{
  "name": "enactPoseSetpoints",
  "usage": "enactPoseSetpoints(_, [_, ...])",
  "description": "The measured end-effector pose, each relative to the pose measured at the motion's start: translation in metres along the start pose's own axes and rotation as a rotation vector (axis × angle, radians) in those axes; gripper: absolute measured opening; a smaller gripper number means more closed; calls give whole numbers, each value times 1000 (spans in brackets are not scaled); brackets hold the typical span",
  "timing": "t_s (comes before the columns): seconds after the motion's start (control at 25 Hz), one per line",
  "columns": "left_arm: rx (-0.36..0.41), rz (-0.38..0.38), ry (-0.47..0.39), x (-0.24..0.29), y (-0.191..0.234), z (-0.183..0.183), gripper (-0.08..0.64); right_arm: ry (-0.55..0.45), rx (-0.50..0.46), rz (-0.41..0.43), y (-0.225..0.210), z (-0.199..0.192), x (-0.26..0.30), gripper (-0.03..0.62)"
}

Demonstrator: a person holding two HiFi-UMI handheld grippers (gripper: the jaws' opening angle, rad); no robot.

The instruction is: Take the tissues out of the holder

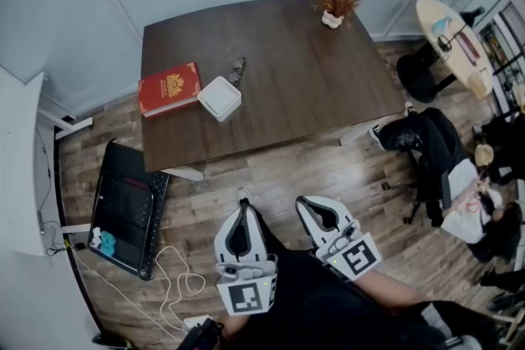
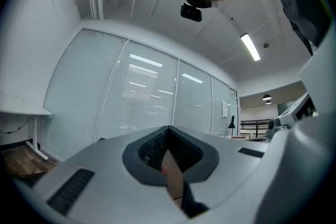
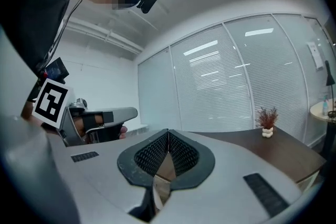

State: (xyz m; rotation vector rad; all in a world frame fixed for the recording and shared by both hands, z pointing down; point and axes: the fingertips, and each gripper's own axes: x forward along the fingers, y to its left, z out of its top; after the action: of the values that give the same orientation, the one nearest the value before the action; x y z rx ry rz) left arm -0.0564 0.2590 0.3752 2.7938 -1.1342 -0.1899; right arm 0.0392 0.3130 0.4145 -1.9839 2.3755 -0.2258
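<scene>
The white square tissue holder sits on the dark wooden table, near its left end and beside a red book. Both grippers hang close to my body over the wood floor, well short of the table. My left gripper is shut, its jaw tips meeting with nothing between them; its view shows only walls and blinds. My right gripper is shut and empty too, and points over the table. The holder is out of sight in both gripper views.
A pair of glasses lies behind the holder, and a small potted plant stands at the table's far edge. A black panel and white cable lie on the floor at left. A seated person and a round table are at right.
</scene>
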Motion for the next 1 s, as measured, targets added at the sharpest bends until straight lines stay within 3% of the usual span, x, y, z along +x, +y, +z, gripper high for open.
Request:
enactPoseSetpoints(0.12, [-40, 14, 9, 47, 41, 7, -3, 21, -17, 15, -15, 9, 62, 9])
enactPoseSetpoints(0.4, [-11, 15, 37, 125, 121, 14, -3, 72, -31, 49, -32, 15, 183, 9])
enactPoseSetpoints(0.72, [-32, 32, 72, 176, 167, 8, -3, 83, -32, 21, -69, 21, 254, 9])
enactPoseSetpoints(0.84, [-49, 86, 91, 183, 178, -1, -3, 118, -14, 75, -62, 11, 274, 9])
enactPoseSetpoints(1.0, [-6, 152, 82, 196, 192, 2, -3, 149, 6, 192, -56, 8, 298, 10])
